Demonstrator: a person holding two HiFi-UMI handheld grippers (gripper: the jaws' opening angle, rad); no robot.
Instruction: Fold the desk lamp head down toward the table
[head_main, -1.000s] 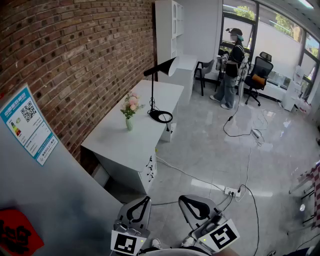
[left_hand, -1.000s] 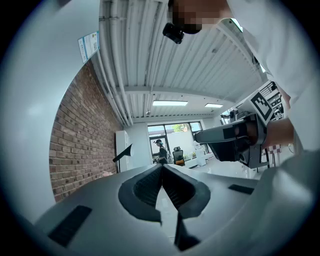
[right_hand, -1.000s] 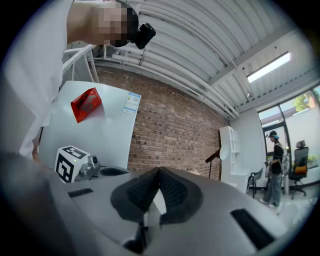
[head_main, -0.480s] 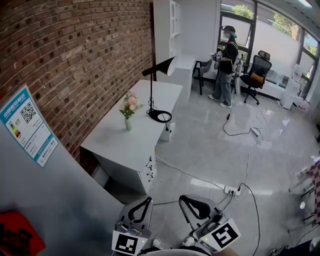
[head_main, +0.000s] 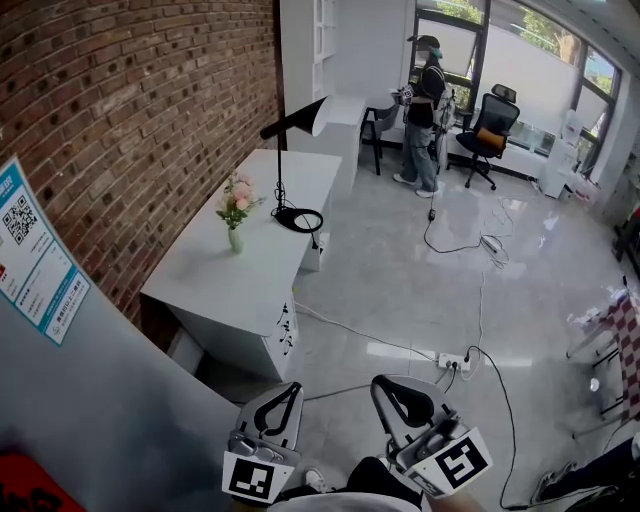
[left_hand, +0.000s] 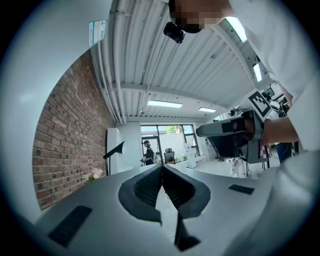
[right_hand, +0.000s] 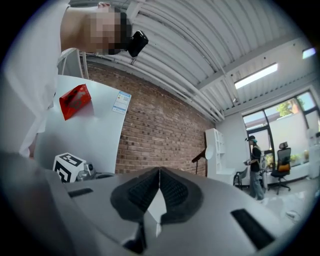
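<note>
while both claws sit low at the bottom of the head view, close to the person's body, nothing is being handled. left claw (head_main: 290, 388) is shut, tips touching, nothing between them. right claw (head_main: 380, 382) is the same: tips together and empty. both point forward into the room, side by side and a little apart, tilted up enough that ceiling fills the top of each gripper view. marker cubes face the head camera.

desk lamp (head_main: 279, 170) stands toward the far end of the white desk (head_main: 215, 285), which runs along the brick wall (head_main: 120, 110). its round base lies flat on the desk top and its pole is upright. lamp head (head_main: 318, 112) is raised, slanting up to the right. lamp is well apart from both claws, with floor between.

small vase of flowers (head_main: 235, 205) stands on the desk near the lamp base. a person (head_main: 424, 100) stands far back by the window, next to an office chair (head_main: 484, 138). power strip (head_main: 452, 362) and cable lie on the floor.
</note>
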